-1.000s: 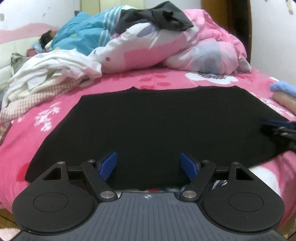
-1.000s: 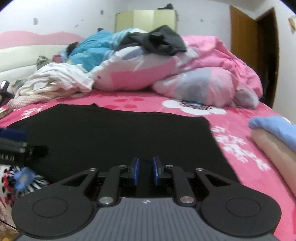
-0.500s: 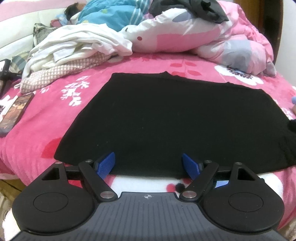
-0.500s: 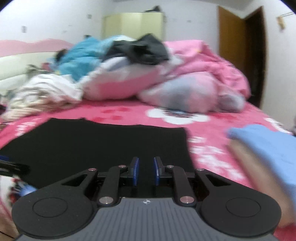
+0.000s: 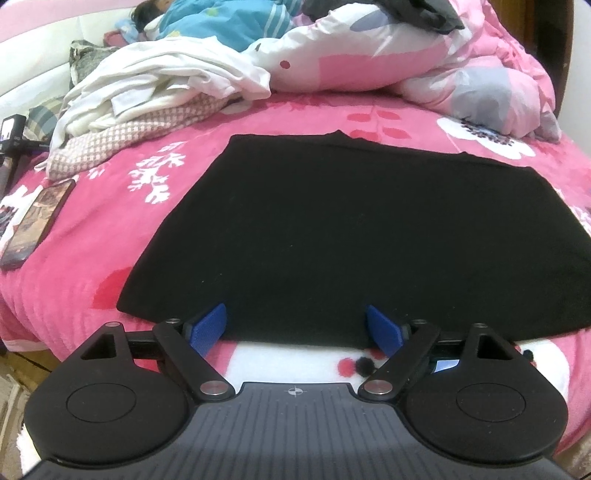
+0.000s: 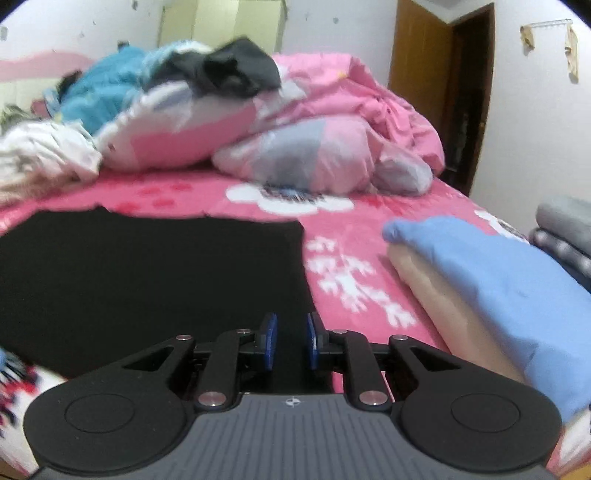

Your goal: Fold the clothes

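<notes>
A black garment [image 5: 351, 229] lies flat on the pink flowered bed cover [image 5: 110, 221], folded to a wide rectangle. My left gripper [image 5: 295, 317] hovers at the middle of its near edge, jaws wide and opening, with nothing between the blue pads. In the right wrist view the same black garment [image 6: 147, 280] fills the left half. My right gripper [image 6: 291, 332] is over its near right corner. A narrow gap shows between its pads, and I see nothing pinched there.
A pile of white and checked clothes [image 5: 155, 88] and a pink duvet [image 5: 461, 66] crowd the far side, where a person [image 5: 207, 18] lies under blue covers. A phone [image 5: 35, 221] rests at the left. Folded blue [image 6: 498, 288] and grey clothes [image 6: 565, 232] lie at the right.
My left gripper has tipped down and swung left, so the phone and the garment's left edge came into view, and its jaws spread a little. The right gripper rose and turned right, toward the folded stack.
</notes>
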`<action>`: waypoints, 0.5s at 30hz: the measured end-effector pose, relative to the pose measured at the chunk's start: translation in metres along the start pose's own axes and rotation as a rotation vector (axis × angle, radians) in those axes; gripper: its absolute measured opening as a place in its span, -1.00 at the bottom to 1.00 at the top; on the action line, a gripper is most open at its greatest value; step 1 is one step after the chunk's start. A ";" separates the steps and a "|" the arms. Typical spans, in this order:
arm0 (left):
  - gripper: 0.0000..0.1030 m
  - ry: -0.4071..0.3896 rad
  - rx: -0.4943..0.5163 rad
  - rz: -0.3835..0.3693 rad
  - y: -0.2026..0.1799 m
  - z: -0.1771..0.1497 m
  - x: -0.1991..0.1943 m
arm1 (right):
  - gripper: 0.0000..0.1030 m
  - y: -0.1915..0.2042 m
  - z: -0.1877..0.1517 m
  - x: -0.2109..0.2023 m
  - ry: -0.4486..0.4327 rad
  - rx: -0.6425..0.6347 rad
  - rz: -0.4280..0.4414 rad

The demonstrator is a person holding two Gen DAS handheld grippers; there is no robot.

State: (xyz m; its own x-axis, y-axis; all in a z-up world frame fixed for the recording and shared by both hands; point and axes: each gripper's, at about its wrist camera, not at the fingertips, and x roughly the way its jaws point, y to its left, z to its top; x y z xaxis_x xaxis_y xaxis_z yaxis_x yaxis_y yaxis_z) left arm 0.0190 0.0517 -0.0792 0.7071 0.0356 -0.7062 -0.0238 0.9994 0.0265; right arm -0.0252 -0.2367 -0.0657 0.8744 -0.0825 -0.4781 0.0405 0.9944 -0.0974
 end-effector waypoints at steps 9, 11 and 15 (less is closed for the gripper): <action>0.65 0.013 0.031 0.022 -0.004 0.002 -0.001 | -0.65 0.029 0.002 0.025 0.056 -0.003 0.144; 0.66 0.015 0.039 0.027 -0.004 0.002 -0.002 | -0.65 0.023 -0.001 0.032 0.086 0.028 0.155; 0.67 0.018 0.053 0.041 -0.007 0.002 -0.003 | -0.64 0.012 -0.006 0.035 0.101 0.080 0.189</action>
State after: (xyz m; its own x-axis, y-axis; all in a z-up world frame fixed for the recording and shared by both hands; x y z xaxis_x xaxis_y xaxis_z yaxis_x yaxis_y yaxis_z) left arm 0.0184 0.0446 -0.0763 0.6934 0.0768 -0.7164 -0.0148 0.9956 0.0925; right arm 0.0030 -0.2284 -0.0883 0.8173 0.1039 -0.5668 -0.0776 0.9945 0.0703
